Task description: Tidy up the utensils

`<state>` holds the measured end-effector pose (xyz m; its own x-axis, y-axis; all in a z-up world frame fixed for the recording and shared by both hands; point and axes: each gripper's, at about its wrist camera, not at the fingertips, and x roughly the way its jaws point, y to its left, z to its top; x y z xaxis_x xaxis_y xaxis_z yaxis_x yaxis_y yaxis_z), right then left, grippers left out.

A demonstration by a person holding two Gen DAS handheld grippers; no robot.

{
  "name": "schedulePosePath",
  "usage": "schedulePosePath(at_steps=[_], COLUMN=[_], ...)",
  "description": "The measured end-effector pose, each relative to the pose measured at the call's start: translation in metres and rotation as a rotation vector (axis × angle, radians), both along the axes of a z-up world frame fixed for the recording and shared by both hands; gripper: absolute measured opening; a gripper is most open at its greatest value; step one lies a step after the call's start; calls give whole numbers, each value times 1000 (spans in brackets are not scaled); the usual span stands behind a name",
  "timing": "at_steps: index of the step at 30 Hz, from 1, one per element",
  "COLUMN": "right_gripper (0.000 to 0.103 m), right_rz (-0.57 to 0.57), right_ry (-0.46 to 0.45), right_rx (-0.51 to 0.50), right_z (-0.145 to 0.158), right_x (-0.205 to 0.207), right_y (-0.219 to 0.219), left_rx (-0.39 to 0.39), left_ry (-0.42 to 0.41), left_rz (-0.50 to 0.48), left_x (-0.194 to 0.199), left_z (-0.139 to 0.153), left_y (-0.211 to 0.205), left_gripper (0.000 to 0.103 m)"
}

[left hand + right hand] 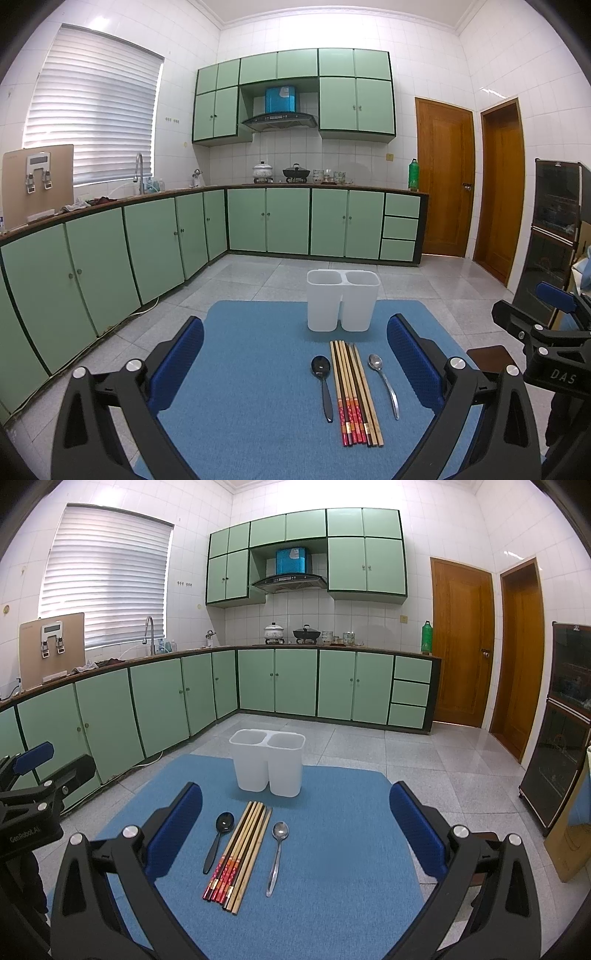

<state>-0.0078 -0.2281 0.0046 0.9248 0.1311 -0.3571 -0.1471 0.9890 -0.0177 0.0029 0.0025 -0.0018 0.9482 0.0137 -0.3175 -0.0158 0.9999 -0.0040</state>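
Note:
A white two-compartment utensil holder [342, 300] [268, 762] stands upright and empty at the far side of a blue mat [258, 387] [332, 867]. In front of it lie a black spoon [323, 384] [218, 840], a bundle of several chopsticks [354, 393] [242, 853] and a silver spoon [384, 380] [277, 854], side by side. My left gripper [295, 354] is open, held above the mat's near part with nothing between its blue pads. My right gripper [295, 819] is open too, hovering above the utensils and holding nothing.
Green kitchen cabinets [147, 240] run along the left and back walls, with a counter, sink and pots. Two wooden doors [445, 177] are at the right, and a dark glass cabinet [565, 720] stands at the far right. Grey tiled floor surrounds the mat.

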Motion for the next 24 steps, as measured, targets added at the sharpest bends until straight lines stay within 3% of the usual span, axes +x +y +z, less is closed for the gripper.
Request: schedulePosePath(at_steps=[24], right_gripper=[98], right_rz=[0], right_ry=[3], right_rx=[-2], right_z=[2], right_x=[0], right_y=[-1], left_rx=[-1], left_ry=[4], left_rz=[1], left_x=[-2], left_z=[-4], left_y=[6], left_gripper=[97])
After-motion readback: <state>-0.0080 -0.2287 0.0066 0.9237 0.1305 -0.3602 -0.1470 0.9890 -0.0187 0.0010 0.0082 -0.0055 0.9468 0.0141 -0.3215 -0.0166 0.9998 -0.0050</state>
